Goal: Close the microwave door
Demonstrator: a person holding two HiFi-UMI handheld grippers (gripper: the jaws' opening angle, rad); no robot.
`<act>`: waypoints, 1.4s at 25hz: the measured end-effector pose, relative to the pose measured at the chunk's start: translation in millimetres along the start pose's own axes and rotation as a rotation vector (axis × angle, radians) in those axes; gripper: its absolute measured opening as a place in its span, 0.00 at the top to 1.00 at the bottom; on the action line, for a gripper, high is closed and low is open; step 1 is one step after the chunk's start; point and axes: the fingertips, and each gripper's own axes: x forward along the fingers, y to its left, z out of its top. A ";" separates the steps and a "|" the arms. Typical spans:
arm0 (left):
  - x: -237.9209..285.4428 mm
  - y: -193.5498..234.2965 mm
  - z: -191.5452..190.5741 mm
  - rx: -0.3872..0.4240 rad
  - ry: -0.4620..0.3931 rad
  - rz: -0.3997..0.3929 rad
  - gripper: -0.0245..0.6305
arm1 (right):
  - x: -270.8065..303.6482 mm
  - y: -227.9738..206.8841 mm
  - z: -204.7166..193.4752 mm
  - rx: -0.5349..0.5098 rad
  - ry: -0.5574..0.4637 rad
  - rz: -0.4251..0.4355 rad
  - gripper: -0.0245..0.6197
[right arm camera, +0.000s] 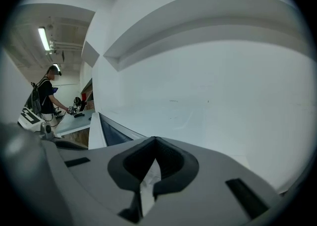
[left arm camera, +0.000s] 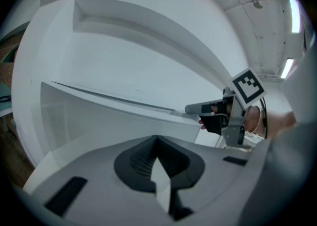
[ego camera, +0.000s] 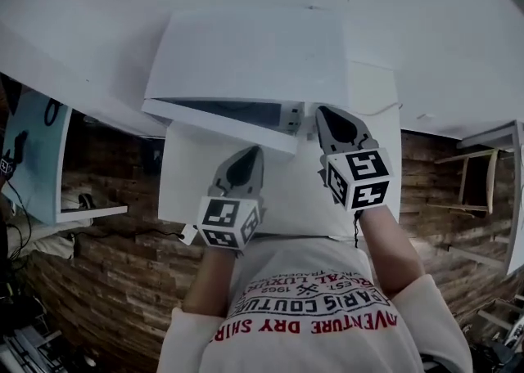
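Leaning over the microwave (ego camera: 246, 52), I see its door (ego camera: 229, 128) standing ajar, with the free edge swung out toward me. My right hand-held gripper (ego camera: 327, 116), jaws pinched together on nothing, sits just beside that free edge and seems to touch it. My left hand-held gripper (ego camera: 248, 157), likewise drawn narrow and empty, hovers in front of the door over the worktop (ego camera: 192, 191). The risk I see is that, pushing at the very corner, the smooth tips could skid off the door's edge and leave it unlatched. A hard shove could also slide the microwave backward.
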 end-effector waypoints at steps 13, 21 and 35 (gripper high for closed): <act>40.8 4.1 14.7 0.048 -0.020 -0.097 0.96 | -2.4 -1.5 0.3 0.000 0.039 -0.041 0.94; 55.6 7.3 20.5 0.031 -0.024 -0.113 0.96 | -2.1 -4.3 0.6 0.035 0.025 -0.046 0.94; 61.0 -5.5 21.7 0.024 -0.021 -0.168 0.96 | -2.9 -5.8 0.5 0.066 -0.008 -0.088 0.94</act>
